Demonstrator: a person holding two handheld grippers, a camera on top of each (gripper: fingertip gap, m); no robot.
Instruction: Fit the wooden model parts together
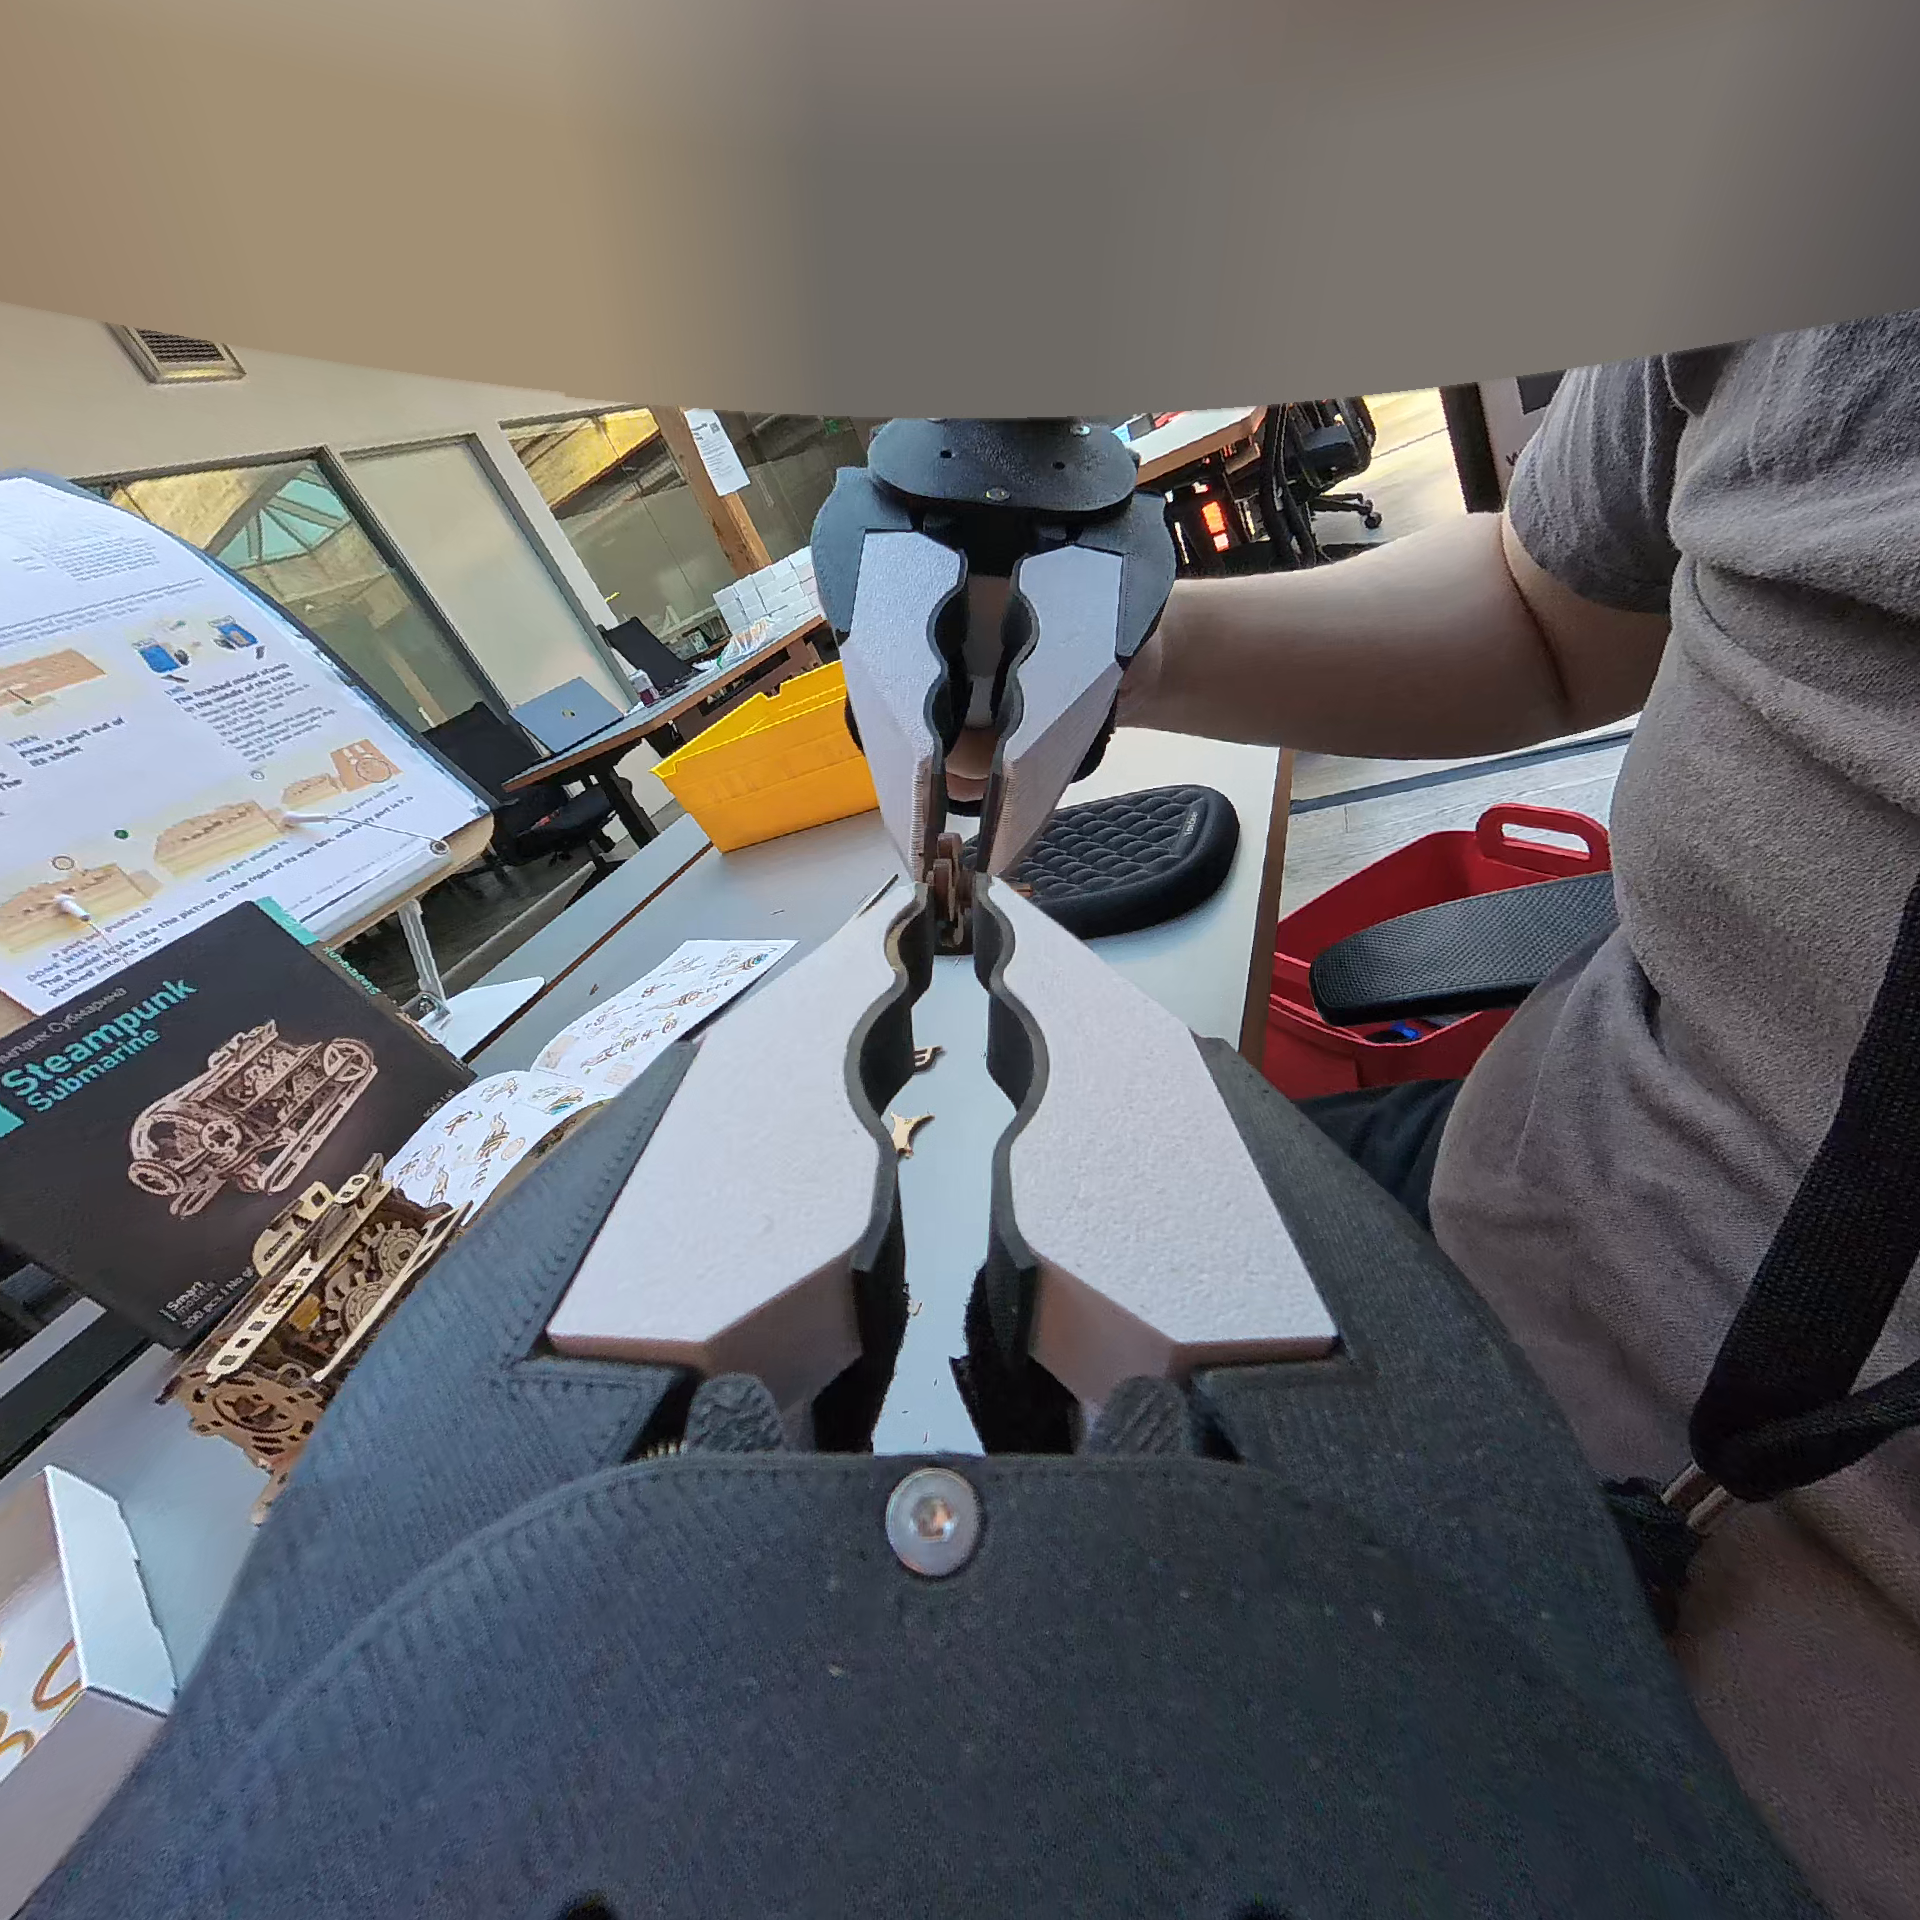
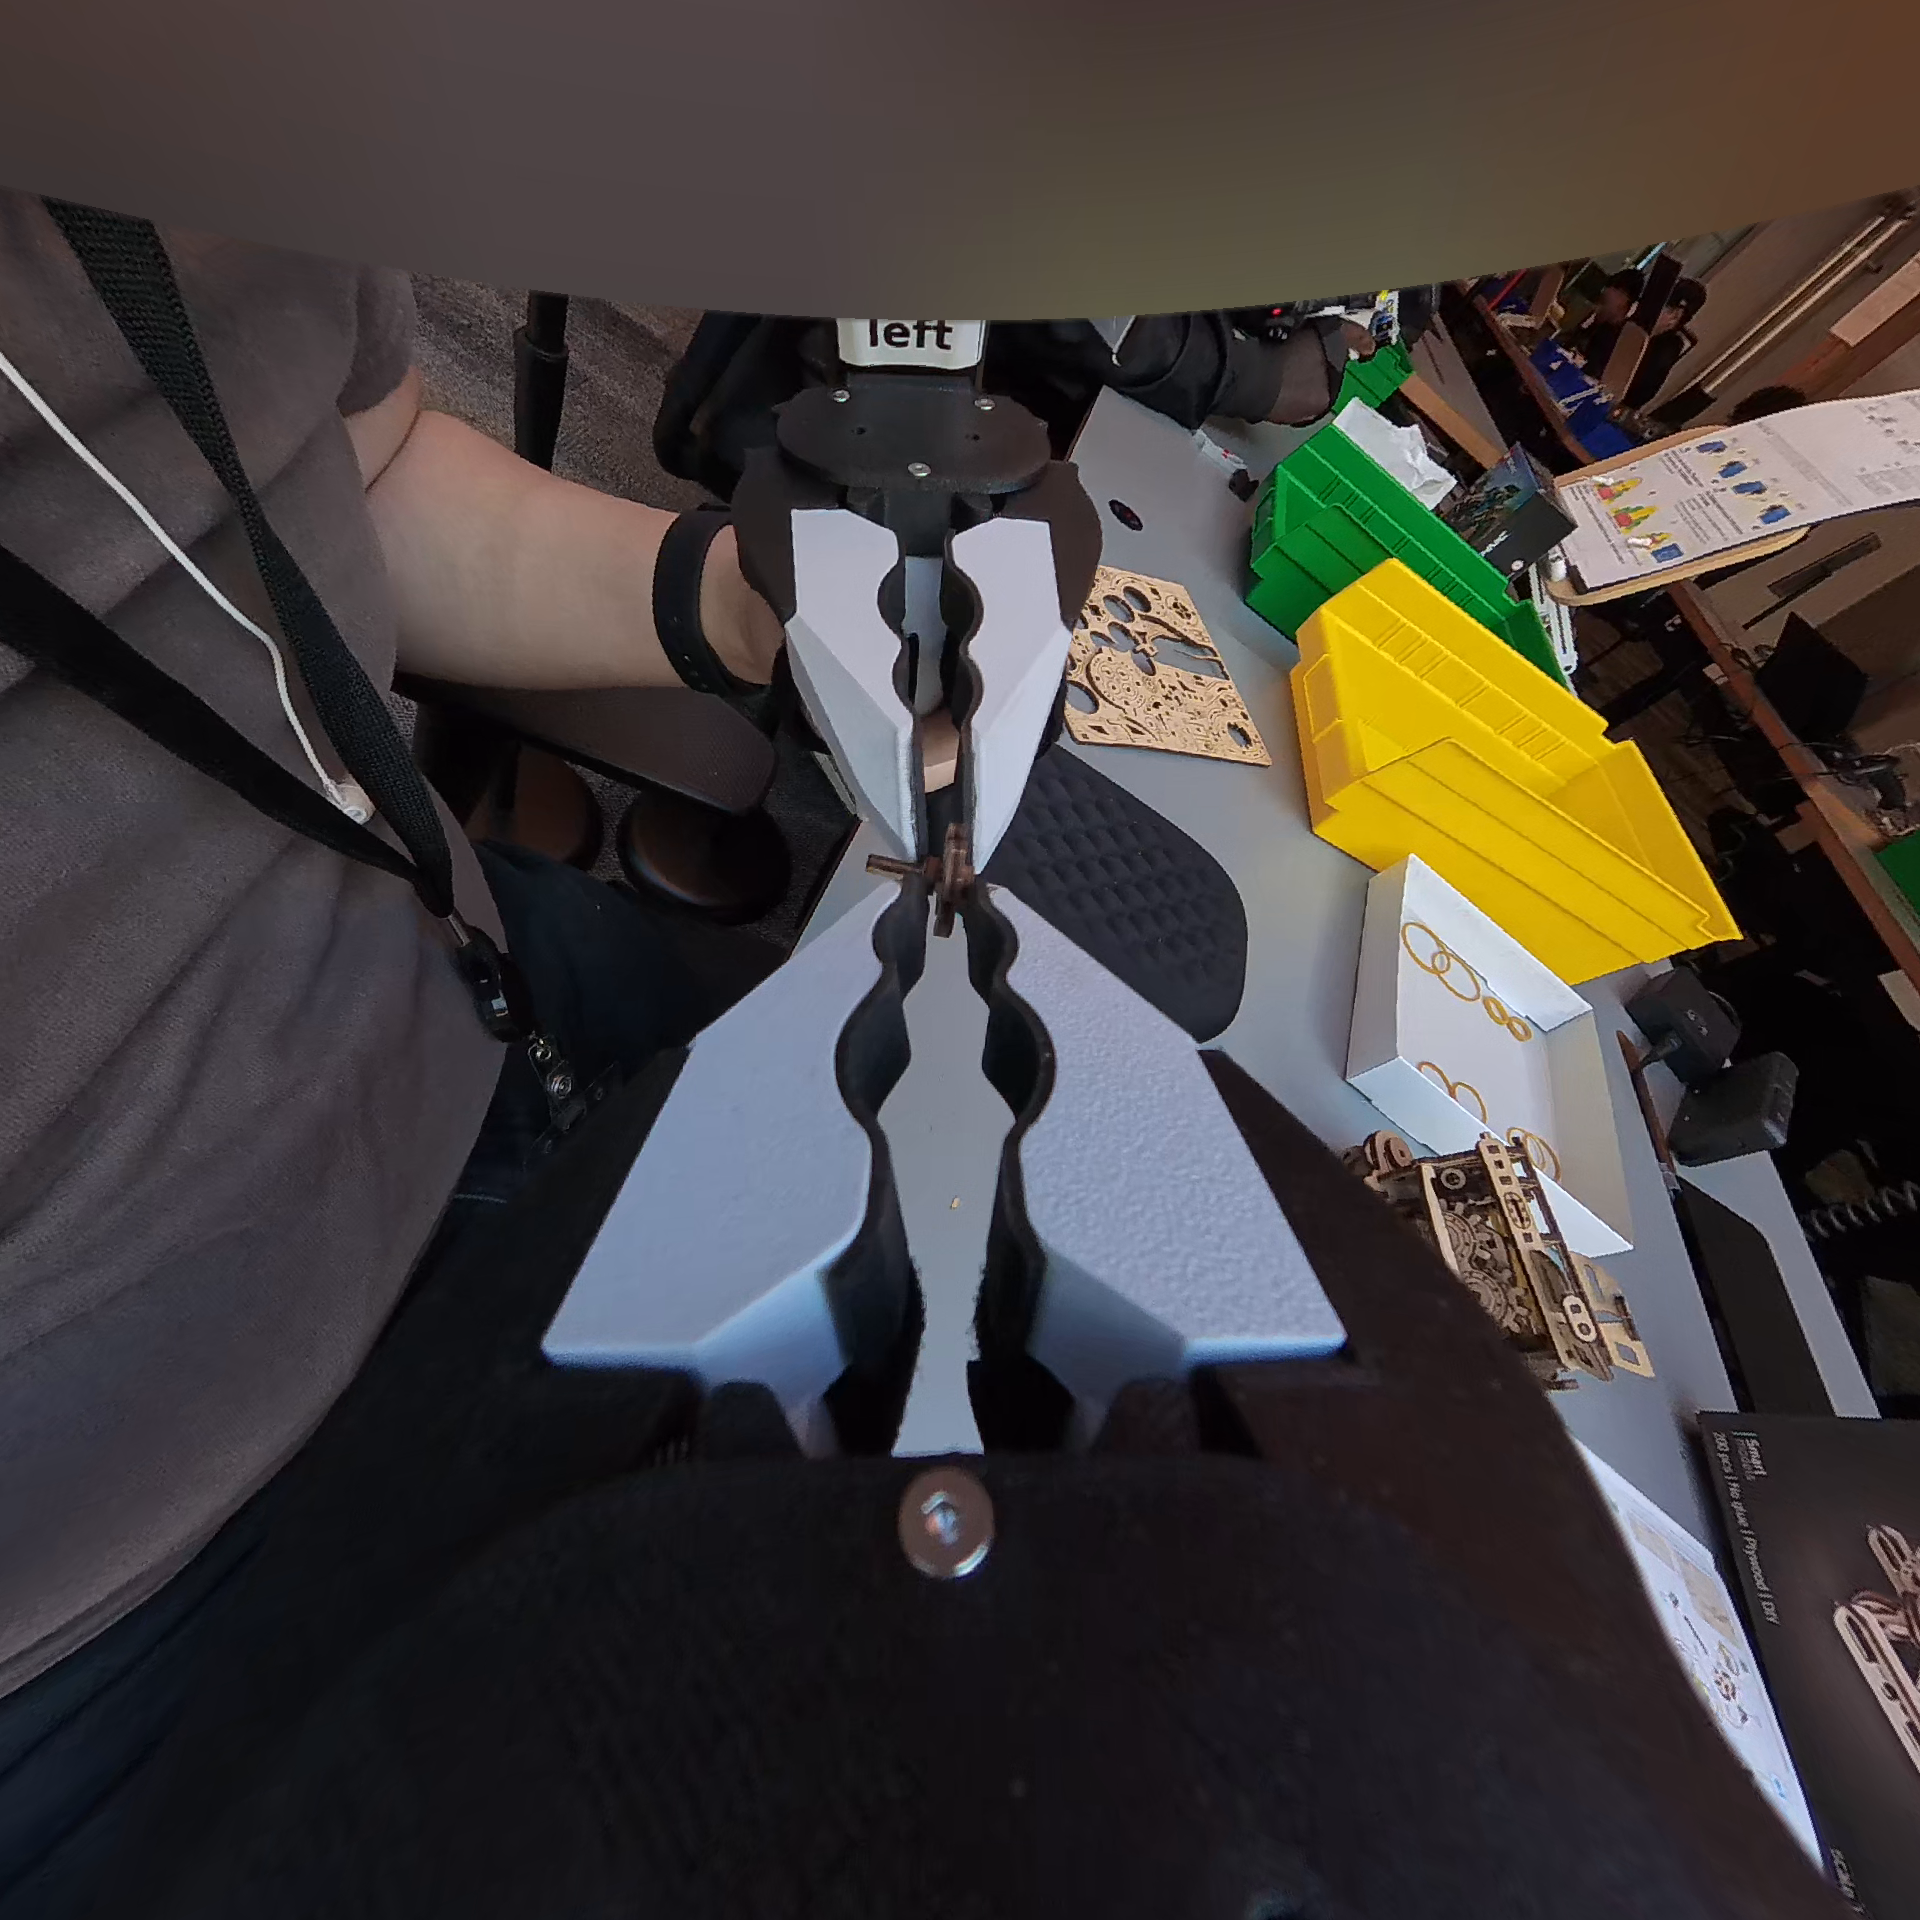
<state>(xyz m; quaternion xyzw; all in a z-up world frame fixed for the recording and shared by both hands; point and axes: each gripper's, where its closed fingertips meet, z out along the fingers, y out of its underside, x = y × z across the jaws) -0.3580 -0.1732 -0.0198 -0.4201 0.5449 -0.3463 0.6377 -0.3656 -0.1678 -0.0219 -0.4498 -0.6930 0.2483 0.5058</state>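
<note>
My two grippers meet tip to tip above the grey table. My left gripper is shut on a small wooden model part. My right gripper is shut on another small wooden part, which has a thin peg sticking out to the left. The two parts touch each other between the tips. The right gripper shows opposite in the left wrist view, and the left gripper shows opposite in the right wrist view. How the parts interlock is hidden by the fingertips.
A half-built wooden model stands by a black kit box, an instruction booklet on a stand and loose sheets. Yellow bins, green bins, a white box, a punched wooden sheet, a black pad. A person's torso is close. Left and right tips are no more than a few centimetres apart.
</note>
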